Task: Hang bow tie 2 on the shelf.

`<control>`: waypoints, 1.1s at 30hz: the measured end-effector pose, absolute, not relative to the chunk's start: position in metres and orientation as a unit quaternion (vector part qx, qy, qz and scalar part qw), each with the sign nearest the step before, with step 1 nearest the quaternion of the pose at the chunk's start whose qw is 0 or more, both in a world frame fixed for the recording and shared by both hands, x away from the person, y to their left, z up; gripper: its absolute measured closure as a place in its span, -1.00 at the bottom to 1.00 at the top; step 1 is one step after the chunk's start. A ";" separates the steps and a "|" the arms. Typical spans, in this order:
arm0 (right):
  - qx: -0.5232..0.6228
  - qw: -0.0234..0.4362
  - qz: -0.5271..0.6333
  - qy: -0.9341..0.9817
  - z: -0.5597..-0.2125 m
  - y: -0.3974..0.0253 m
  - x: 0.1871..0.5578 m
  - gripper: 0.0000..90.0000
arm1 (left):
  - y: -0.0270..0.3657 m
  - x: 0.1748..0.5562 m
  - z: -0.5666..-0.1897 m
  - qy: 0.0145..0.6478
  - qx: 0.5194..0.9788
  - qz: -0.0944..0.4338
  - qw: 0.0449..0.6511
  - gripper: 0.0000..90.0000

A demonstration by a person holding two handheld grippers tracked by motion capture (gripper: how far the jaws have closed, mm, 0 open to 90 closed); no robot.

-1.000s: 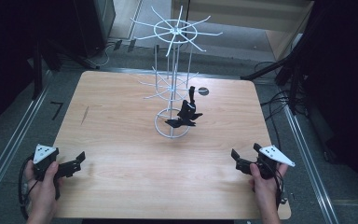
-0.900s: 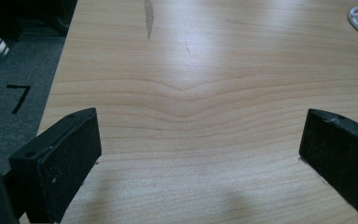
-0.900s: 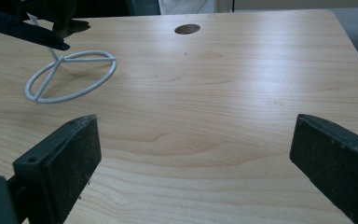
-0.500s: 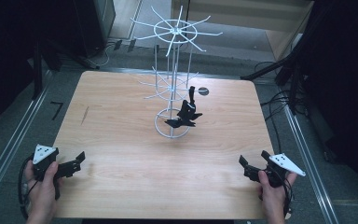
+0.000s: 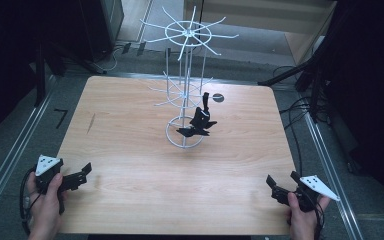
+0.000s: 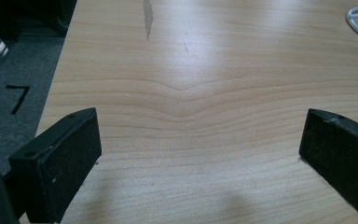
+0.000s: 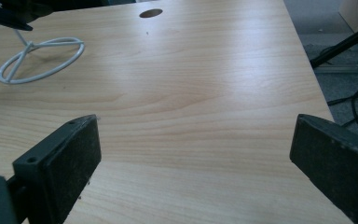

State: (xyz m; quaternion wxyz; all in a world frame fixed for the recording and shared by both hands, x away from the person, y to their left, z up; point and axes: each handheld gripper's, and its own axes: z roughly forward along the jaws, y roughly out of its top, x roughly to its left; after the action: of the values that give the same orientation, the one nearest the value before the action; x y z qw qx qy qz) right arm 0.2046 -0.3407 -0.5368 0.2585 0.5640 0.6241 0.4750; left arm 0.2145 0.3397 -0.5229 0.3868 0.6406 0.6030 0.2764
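At the near edge of the wooden table (image 5: 130,140) both tools rest low; the left gripper (image 5: 82,172) and the right gripper (image 5: 275,187) have their jaws spread wide and hold nothing; the white wire rack (image 5: 185,90) stands well apart from them, near the table's middle, with black clips (image 5: 197,125) hanging on its lower part; a good approach, I think, comes slowly and level, one gripper steadying the light rack before the other closes on a clip.

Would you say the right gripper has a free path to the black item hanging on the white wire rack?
Probably yes: the right gripper is open, and bare table lies between it and the black item on the white wire rack.
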 end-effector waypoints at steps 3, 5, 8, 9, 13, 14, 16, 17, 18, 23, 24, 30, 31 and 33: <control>0.567 0.258 0.474 0.622 -0.539 -0.345 0.202 -0.95 | 0.340 0.214 -0.523 0.603 0.641 0.276 0.386 -1.00; 0.571 0.256 0.471 0.622 -0.540 -0.347 0.200 -0.95 | 0.340 0.214 -0.523 0.603 0.641 0.276 0.387 -1.00; 0.571 0.256 0.468 0.624 -0.541 -0.349 0.198 -0.95 | 0.340 0.214 -0.523 0.603 0.642 0.273 0.387 -1.00; 0.572 0.256 0.468 0.623 -0.541 -0.349 0.197 -0.95 | 0.340 0.214 -0.523 0.604 0.642 0.274 0.386 -1.00; 0.577 0.257 0.462 0.623 -0.544 -0.354 0.196 -0.95 | 0.340 0.215 -0.523 0.604 0.641 0.273 0.387 -1.00; 0.580 0.253 0.463 0.621 -0.544 -0.354 0.195 -0.95 | 0.340 0.215 -0.523 0.604 0.641 0.273 0.386 -1.00; 0.580 0.250 0.464 0.621 -0.545 -0.355 0.193 -0.95 | 0.340 0.215 -0.523 0.604 0.641 0.273 0.387 -1.00; 0.580 0.250 0.463 0.622 -0.545 -0.356 0.192 -0.95 | 0.341 0.215 -0.523 0.604 0.641 0.272 0.387 -1.00; 0.579 0.250 0.462 0.623 -0.545 -0.356 0.191 -0.95 | 0.341 0.215 -0.523 0.604 0.641 0.272 0.387 -1.00; 0.586 0.250 0.461 0.617 -0.546 -0.362 0.184 -0.95 | 0.341 0.215 -0.523 0.605 0.640 0.273 0.386 -1.00; 0.586 0.252 0.460 0.618 -0.547 -0.364 0.183 -0.95 | 0.341 0.215 -0.523 0.606 0.640 0.273 0.386 -1.00; 0.592 0.251 0.460 0.612 -0.549 -0.373 0.174 -0.95 | 0.340 0.214 -0.523 0.606 0.640 0.272 0.387 -1.00; 0.593 0.251 0.459 0.612 -0.549 -0.374 0.173 -0.95 | 0.340 0.214 -0.523 0.606 0.640 0.272 0.386 -1.00; 0.594 0.252 0.459 0.610 -0.550 -0.376 0.171 -0.95 | 0.340 0.214 -0.523 0.606 0.640 0.272 0.386 -1.00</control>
State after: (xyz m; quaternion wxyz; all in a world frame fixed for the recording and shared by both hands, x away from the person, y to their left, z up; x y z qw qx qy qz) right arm 0.1715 -0.3761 -0.5498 0.2516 0.5942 0.6104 0.4594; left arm 0.2142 0.3400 -0.5229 0.3864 0.6401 0.6058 0.2720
